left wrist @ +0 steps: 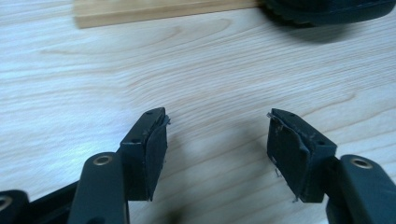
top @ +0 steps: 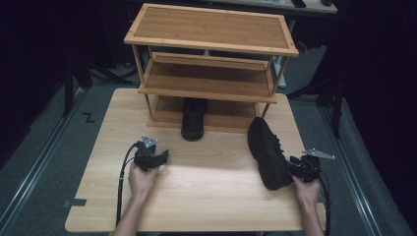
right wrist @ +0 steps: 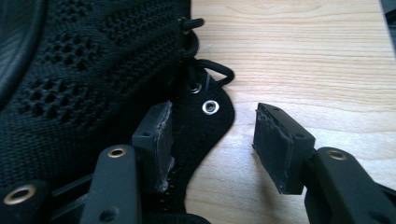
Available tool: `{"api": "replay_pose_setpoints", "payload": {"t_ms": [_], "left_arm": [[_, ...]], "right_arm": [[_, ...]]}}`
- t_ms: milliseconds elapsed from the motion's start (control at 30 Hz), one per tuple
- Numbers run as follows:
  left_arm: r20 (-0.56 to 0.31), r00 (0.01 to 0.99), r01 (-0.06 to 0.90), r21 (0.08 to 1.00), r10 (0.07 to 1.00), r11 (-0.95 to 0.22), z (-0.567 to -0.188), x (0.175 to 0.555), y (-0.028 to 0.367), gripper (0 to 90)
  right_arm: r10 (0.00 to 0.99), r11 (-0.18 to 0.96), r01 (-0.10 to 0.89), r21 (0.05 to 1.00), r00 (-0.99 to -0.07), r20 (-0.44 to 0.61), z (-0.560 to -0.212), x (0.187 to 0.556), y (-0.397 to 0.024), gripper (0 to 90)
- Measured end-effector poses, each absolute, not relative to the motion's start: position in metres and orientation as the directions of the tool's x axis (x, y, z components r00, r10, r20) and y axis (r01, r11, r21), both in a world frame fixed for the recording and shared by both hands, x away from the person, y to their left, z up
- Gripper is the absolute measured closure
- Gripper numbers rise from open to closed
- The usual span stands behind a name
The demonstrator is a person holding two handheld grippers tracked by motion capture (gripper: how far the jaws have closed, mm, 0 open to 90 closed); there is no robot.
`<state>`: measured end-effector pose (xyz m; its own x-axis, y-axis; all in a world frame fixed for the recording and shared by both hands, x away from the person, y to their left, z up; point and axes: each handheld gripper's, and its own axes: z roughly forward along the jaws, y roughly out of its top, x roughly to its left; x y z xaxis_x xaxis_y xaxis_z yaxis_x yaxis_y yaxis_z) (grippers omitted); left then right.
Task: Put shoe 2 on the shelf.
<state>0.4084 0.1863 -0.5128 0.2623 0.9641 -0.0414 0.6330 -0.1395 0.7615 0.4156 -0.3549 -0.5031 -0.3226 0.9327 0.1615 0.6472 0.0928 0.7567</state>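
Black mesh shoe (top: 266,153) lies on its side on the desk (top: 206,196) at about four o'clock from the wooden rack (top: 211,69), whose bottom shelf holds a second black shoe (top: 193,119). Right claw (right wrist: 212,140) is spread, with the shoe's eyelet flap between its pads, unpinched. Left claw (left wrist: 217,149) gapes empty over bare wood at eight o'clock.

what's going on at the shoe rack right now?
A person is working two handheld grippers at a wooden table with a three-tier shoe rack. One black shoe sits on the rack's bottom shelf. The second black shoe lies tipped on its side on the table. The right gripper is at that shoe's lace-eyelet flap, jaws open, the flap's edge between them but not pinched. The left gripper is open over bare table, holding nothing.
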Motion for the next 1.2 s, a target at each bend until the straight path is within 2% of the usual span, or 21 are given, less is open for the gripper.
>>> {"api": "replay_pose_setpoints", "payload": {"t_ms": [67,667,933,1200], "left_arm": [[-0.010,0.255,0.635,0.756,0.967,-0.159,-0.513,0.406,0.188,37.3],[-0.011,0.267,0.637,0.752,0.964,-0.168,-0.513,0.406,0.188,32.4],[-0.012,0.268,0.638,0.752,0.963,-0.168,-0.513,0.406,0.188,31.9],[-0.012,0.268,0.638,0.752,0.963,-0.168,-0.513,0.406,0.188,31.7]], "right_arm": [[0.929,0.090,0.644,0.760,-0.329,0.169,-0.503,0.415,-0.355,47.4],[0.917,0.091,0.629,0.772,-0.356,0.182,-0.496,0.409,-0.350,48.7],[0.909,0.159,0.621,0.768,-0.396,0.133,-0.486,0.408,-0.340,49.2],[0.903,0.166,0.614,0.772,-0.409,0.131,-0.482,0.406,-0.335,49.5]]}}
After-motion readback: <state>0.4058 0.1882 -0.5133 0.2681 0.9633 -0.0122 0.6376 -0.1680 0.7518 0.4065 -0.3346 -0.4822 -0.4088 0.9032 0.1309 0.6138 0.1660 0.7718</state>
